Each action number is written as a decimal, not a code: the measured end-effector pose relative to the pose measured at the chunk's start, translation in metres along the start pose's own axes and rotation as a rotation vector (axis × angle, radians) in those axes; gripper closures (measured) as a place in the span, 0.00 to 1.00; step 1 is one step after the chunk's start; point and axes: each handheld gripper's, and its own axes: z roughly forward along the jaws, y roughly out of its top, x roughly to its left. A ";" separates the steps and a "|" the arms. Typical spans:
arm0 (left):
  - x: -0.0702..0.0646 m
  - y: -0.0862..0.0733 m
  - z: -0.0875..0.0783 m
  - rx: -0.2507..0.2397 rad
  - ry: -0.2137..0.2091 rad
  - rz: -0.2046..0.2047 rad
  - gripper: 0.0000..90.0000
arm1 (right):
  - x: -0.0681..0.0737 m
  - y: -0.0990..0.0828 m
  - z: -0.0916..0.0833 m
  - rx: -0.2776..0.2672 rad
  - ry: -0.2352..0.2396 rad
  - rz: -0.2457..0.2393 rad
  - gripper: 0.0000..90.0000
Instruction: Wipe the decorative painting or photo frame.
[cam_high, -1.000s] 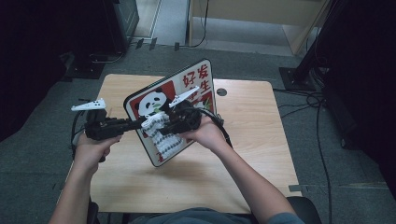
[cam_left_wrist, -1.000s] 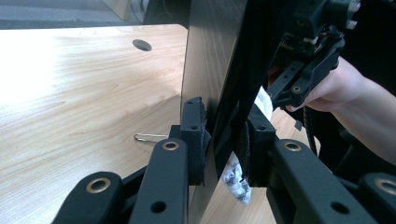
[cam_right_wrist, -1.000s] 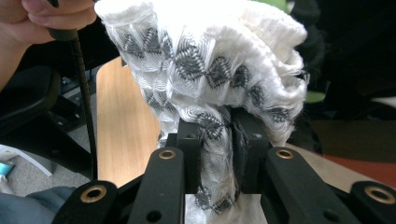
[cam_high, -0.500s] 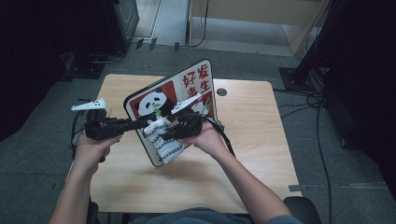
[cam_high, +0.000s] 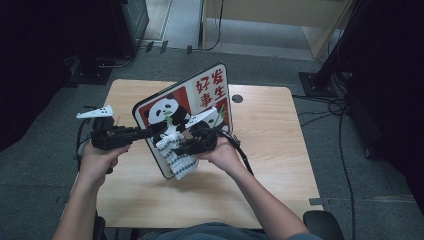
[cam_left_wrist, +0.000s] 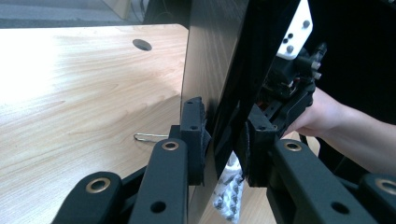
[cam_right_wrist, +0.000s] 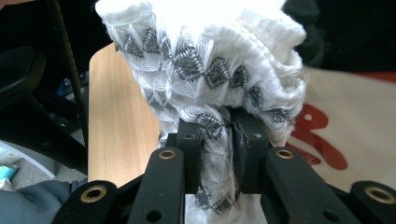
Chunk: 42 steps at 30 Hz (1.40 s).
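Observation:
A picture board (cam_high: 202, 95) with pandas and red characters stands tilted above the wooden table (cam_high: 270, 140). My left gripper (cam_high: 155, 131) is shut on the board's left edge; in the left gripper view its jaws clamp the dark board (cam_left_wrist: 219, 60). My right gripper (cam_high: 176, 145) is shut on a white cloth with a grey pattern (cam_high: 176, 159), which lies against the lower front of the board. In the right gripper view the cloth (cam_right_wrist: 210, 60) bunches above the jaws, with the printed board face (cam_right_wrist: 350, 121) to its right. The cloth (cam_left_wrist: 229, 189) also hangs below the board in the left gripper view.
A round hole (cam_high: 237, 98) sits near the table's far edge. A thin metal clip (cam_left_wrist: 149, 136) lies on the tabletop behind the board. Cables (cam_high: 345, 120) run over the floor to the right. Dark furniture stands at the far left.
My right gripper has slid down the board's face with the cloth. The left gripper and the board have kept still.

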 end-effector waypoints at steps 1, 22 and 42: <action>0.000 0.000 0.000 0.000 0.000 0.000 0.83 | 0.000 -0.002 0.001 -0.003 0.000 0.002 0.85; 0.000 0.000 0.000 0.002 0.000 0.003 0.83 | -0.007 -0.032 0.019 0.040 -0.014 0.032 0.85; 0.000 0.000 0.000 -0.001 -0.002 -0.005 0.82 | -0.012 -0.043 0.028 0.095 -0.005 0.078 0.85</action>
